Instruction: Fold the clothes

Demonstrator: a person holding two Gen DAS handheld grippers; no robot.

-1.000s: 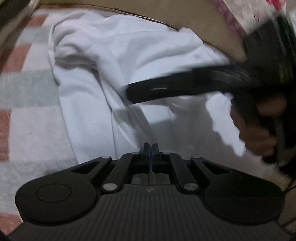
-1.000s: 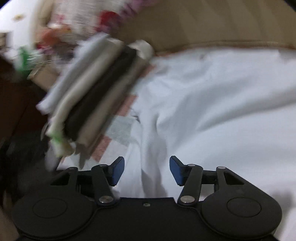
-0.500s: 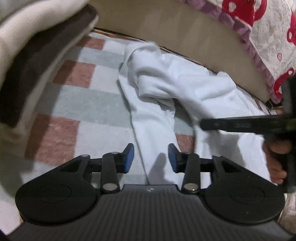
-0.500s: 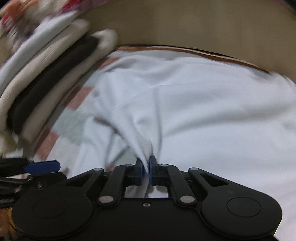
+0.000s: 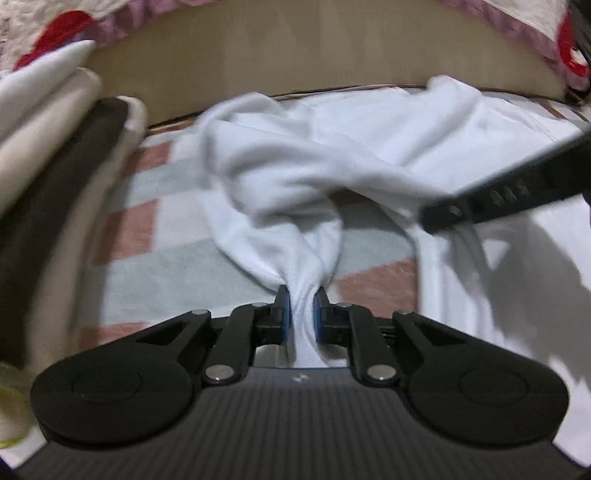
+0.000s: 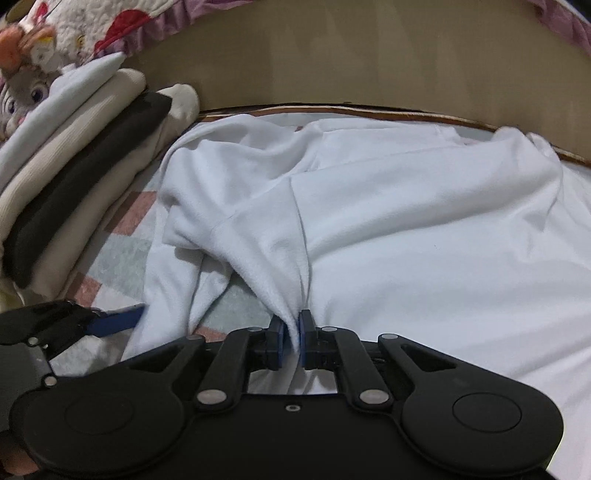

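A white garment (image 6: 406, 221) lies spread and rumpled on a checked blanket (image 6: 122, 266). My right gripper (image 6: 291, 325) is shut on a pinched fold of its fabric near the left side. In the left wrist view the same white garment (image 5: 288, 177) bunches toward my left gripper (image 5: 301, 299), whose blue pads are shut on a gathered end of the cloth. One black finger of the right gripper (image 5: 498, 192) crosses that view at the right. The left gripper (image 6: 110, 321) shows at the lower left of the right wrist view.
A stack of folded clothes (image 6: 74, 177) in white, cream and black stands on the left. A tan headboard (image 6: 332, 66) runs along the back, with a patterned quilt (image 6: 110, 29) and a plush toy (image 6: 26, 74) above it.
My left gripper has closed on the garment's end; half a second ago it was open. The right gripper stays shut on its fold, and the cloth has been drawn up between them.
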